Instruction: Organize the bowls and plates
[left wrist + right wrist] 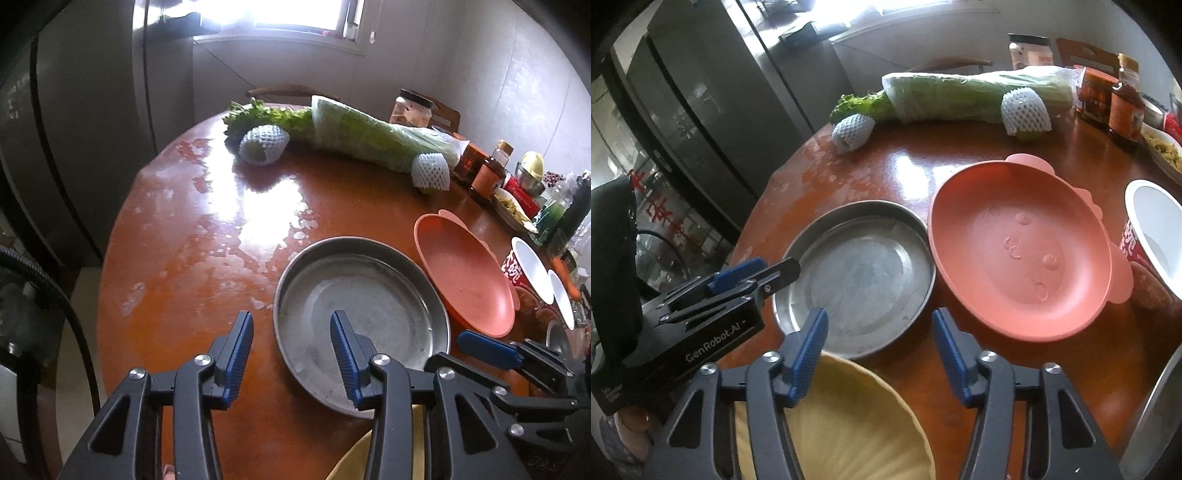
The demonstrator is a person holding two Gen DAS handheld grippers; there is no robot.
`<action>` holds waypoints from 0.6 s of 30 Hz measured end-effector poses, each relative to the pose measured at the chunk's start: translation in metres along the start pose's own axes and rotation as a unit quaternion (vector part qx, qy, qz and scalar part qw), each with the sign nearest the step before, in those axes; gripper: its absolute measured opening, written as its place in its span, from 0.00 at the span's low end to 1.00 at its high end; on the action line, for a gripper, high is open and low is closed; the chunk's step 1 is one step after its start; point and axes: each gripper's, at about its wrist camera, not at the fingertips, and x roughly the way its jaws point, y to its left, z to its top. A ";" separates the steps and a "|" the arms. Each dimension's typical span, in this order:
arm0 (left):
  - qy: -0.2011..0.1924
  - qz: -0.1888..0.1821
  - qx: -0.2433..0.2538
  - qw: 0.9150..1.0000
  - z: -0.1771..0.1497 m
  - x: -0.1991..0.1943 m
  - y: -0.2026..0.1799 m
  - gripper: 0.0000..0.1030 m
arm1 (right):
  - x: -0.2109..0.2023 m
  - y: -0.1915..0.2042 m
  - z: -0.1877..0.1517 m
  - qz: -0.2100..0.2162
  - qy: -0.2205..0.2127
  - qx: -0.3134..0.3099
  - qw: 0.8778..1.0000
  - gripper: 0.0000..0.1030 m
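A round reddish-brown table (pixel 192 229) held three dishes close to its near edge. A shallow metal plate (pixel 857 273) lay flat in the middle. Just to its right sat a salmon-pink plate (pixel 1019 251) with small moulded ears, its rim touching or almost touching the metal one. Nearest the person was a pale yellow scalloped plate (pixel 849 417), whose far edge appeared to overlap the metal plate's near rim.

The left gripper (pixel 291 347) hung above the metal plate's left side, fingers spread wide and holding nothing; one finger was over bare table, the other over the plate's floor. The right gripper (pixel 879 347) hovered above the yellow plate, fingers also spread wide and empty, pointing toward the gap between the metal and pink plates.

Farther back lay a long cabbage in plastic wrap (pixel 975 96), leafy greens, and two fruits in white foam netting (pixel 1027 110). Along the right edge stood sauce bottles (pixel 1124 110) and a paper noodle cup (pixel 1156 236).

Judging from this, stacking had not begun. The risks seemed to be these: the metal plate's thin rim and glossy table could let it slide away instead of being pinched; lifting it could drag the yellow plate if they did overlap; a wide swing to the right could knock the noodle cup; and the two grippers, working close together, could collide
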 end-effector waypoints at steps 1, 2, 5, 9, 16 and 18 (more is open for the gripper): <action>0.002 0.000 0.000 1.000 0.000 0.002 0.000 0.39 | 0.002 0.000 0.001 -0.001 0.002 -0.001 1.000 0.53; 0.003 -0.002 0.002 1.000 0.000 0.004 0.000 0.38 | 0.001 0.000 -0.001 -0.001 0.002 -0.001 1.000 0.48; 0.007 -0.008 0.004 1.000 0.001 0.008 -0.001 0.32 | 0.005 0.000 0.000 -0.013 0.000 -0.009 1.000 0.44; 0.006 -0.002 0.004 1.000 0.001 0.012 0.001 0.25 | 0.007 0.001 0.002 -0.024 -0.009 -0.018 1.000 0.39; 0.001 -0.002 -0.003 1.000 0.002 0.008 0.009 0.23 | 0.007 0.004 0.006 -0.025 -0.016 -0.020 0.999 0.37; -0.007 0.002 -0.005 1.000 0.003 0.004 0.011 0.23 | 0.006 0.007 0.007 -0.022 -0.020 -0.022 0.999 0.37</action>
